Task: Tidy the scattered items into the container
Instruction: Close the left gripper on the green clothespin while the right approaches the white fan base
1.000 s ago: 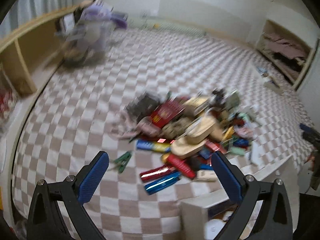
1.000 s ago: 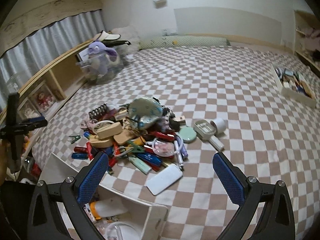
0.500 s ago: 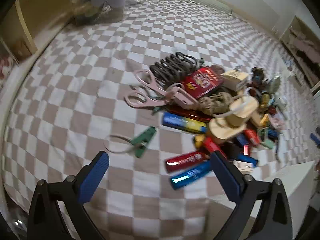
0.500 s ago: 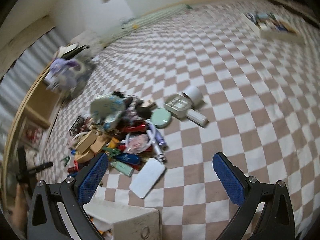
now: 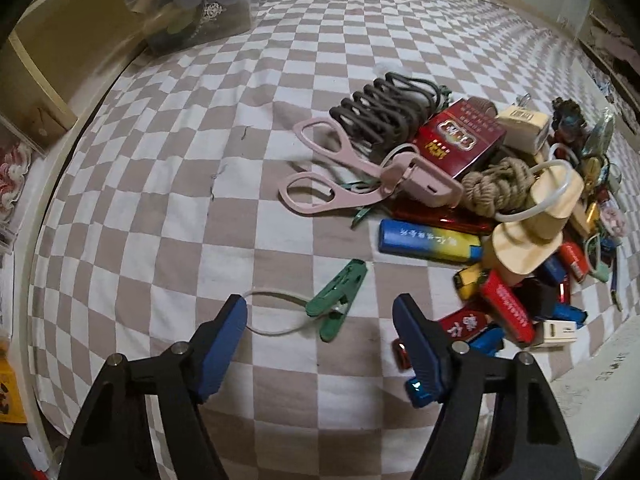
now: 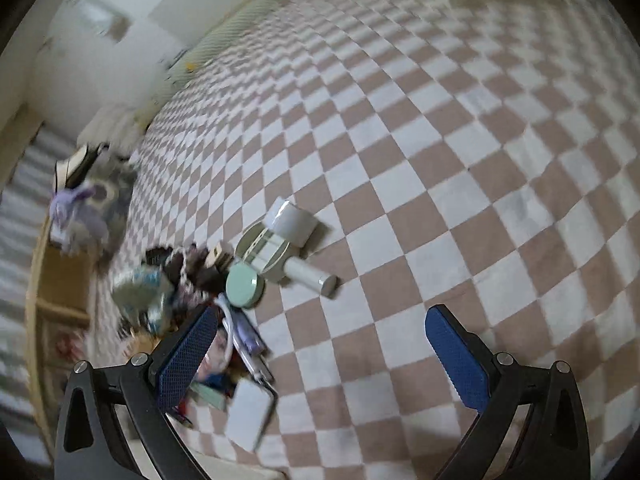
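A pile of small items lies on the checkered bed: pink scissors [image 5: 332,184], a red box [image 5: 460,138], a blue-yellow lighter [image 5: 430,242], a rope knot [image 5: 494,190]. A green clothespin [image 5: 338,300] with a white loop lies apart. My left gripper [image 5: 320,316] is open, its fingers either side of the clothespin, just above it. My right gripper [image 6: 320,340] is open and empty above the bed, near a handheld fan [image 6: 280,254], a white roll [image 6: 292,222] and a green round case [image 6: 244,284]. The white container's corner [image 5: 600,368] shows at lower right.
A clear box holding a purple plush toy [image 5: 200,4] stands at the far left by a wooden shelf [image 5: 48,64]. The plush [image 6: 76,216] also shows in the right wrist view. A white flat case [image 6: 248,416] lies near the right gripper's left finger.
My left gripper has dropped and narrowed around the green clothespin. My right gripper has swung lower and toward the fan side of the pile; its view is blurred.
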`<state>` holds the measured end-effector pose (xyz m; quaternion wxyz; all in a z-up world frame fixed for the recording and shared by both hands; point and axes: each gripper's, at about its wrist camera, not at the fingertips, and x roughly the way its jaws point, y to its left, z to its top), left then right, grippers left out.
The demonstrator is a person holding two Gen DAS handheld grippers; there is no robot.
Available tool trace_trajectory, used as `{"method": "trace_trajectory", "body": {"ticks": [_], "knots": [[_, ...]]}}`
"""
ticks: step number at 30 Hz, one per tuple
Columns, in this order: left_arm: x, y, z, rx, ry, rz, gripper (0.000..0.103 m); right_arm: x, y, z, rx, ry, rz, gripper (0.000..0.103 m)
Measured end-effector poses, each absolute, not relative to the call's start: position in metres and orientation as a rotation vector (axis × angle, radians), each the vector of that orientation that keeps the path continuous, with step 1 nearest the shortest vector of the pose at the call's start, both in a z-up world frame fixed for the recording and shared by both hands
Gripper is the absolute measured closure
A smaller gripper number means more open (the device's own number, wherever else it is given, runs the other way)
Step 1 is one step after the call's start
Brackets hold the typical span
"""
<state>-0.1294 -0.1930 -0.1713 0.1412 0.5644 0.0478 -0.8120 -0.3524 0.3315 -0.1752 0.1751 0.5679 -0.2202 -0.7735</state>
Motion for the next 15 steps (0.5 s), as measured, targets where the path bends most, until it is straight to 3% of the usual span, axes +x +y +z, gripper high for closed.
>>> {"method": "trace_trajectory", "body": {"ticks": [3, 7, 12, 15], "knots": [[-0.131, -0.194, -0.177, 1.638, 0.133, -2.345, 0.032, -0.364, 0.32, -0.182, 1.631, -0.624, -2.156, 0.0], [-0.135, -0.195, -0.184, 1.666, 0.121, -2.344, 0.041, -0.372, 0.284, -0.186, 1.637, -0.462, -2.14, 0.012], [-0.14, -0.196, -0.193, 1.706, 0.142, -2.332, 0.052, -0.383, 0.243, -0.197, 1.628, -0.233, -2.122, 0.013], [-0.142, -0.194, -0.195, 1.703, 0.101, -2.335, 0.058, -0.39, 0.235, -0.208, 1.642, -0.206, -2.09, 0.017]]}}
